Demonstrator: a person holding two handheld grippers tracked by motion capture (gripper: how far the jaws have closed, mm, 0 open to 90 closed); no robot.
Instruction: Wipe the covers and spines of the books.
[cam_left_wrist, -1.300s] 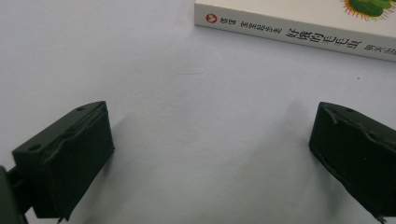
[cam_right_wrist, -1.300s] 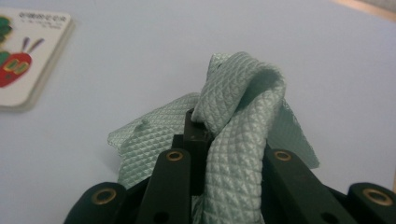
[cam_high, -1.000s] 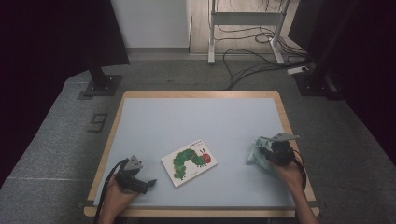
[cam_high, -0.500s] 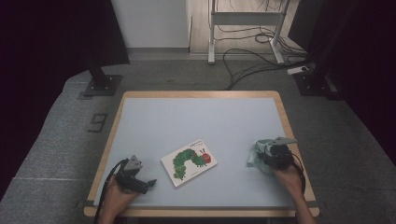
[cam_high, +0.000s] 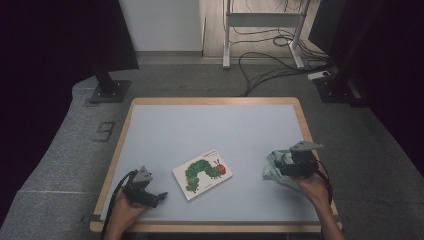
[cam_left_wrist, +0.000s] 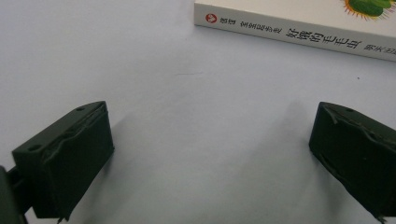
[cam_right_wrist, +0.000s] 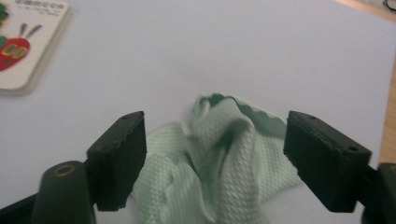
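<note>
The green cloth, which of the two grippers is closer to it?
Right. The right gripper hangs directly over the green cloth, jaws just opened around it; the left gripper sits across the table, beyond the book.

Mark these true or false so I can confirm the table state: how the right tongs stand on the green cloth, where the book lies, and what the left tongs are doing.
1. The right tongs are clamped shut on the green cloth. False: the jaws have just been opening and stand apart, with the crumpled cloth lying between them.
2. The caterpillar book lies flat on the table, between the two hands. True.
3. The left tongs hold the book by its spine. False: the jaws are open over bare table, and the book lies ahead of them.
4. The cloth lies near the table's right edge. True.
5. The cloth is draped over the book. False: they lie well apart.
</note>
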